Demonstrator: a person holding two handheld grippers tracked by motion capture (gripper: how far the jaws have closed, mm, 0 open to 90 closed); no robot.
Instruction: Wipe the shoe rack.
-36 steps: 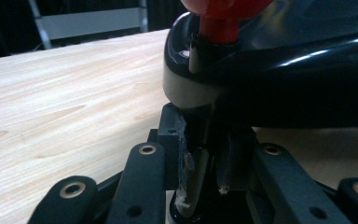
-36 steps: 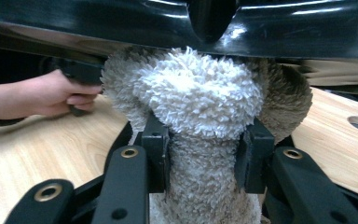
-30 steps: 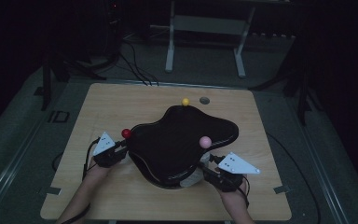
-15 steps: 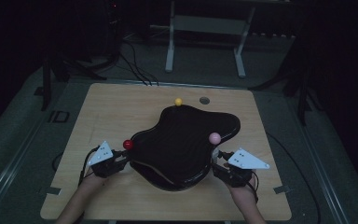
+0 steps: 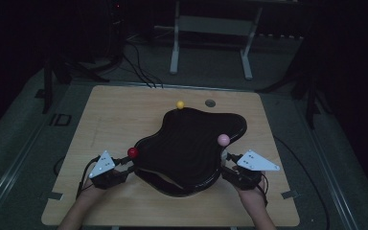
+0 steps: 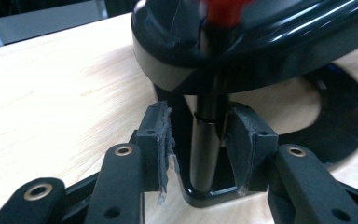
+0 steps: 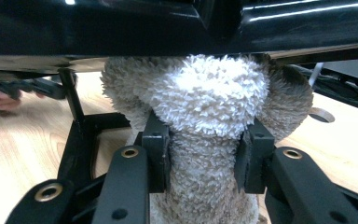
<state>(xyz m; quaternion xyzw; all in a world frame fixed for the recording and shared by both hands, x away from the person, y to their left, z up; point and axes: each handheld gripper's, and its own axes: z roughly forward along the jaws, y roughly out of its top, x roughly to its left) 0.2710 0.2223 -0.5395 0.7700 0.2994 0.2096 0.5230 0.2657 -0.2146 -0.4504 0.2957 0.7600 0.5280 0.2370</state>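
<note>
A glossy black blob-shaped top point(image 5: 191, 143) stands on a black frame over the wooden table point(image 5: 120, 110). Balls mark its edge: red point(image 5: 132, 153), pink point(image 5: 223, 139) and yellow point(image 5: 180, 104). My left gripper point(image 5: 127, 165) sits at the red ball's corner. Its jaws have just been opening, and in the left gripper view point(image 6: 198, 135) the dark metal post point(image 6: 207, 140) under the red ball point(image 6: 223, 9) stands loosely between the pads. Under the pink ball's corner, my right gripper point(image 5: 226, 167) is shut point(image 7: 205, 140) on a fluffy beige plush piece point(image 7: 205, 93) beneath the black top.
A small round hole point(image 5: 210, 103) lies in the table behind the yellow ball. The black base frame point(image 7: 77, 135) runs under the top, and the person's other hand point(image 7: 0, 100) shows far left in the right gripper view. A metal stand point(image 5: 211, 28) rises beyond the table.
The black top has turned counter-clockwise: yellow ball went left, red ball came nearer, pink ball went right. The left hand drew back toward the near edge; the right hand moved right.
</note>
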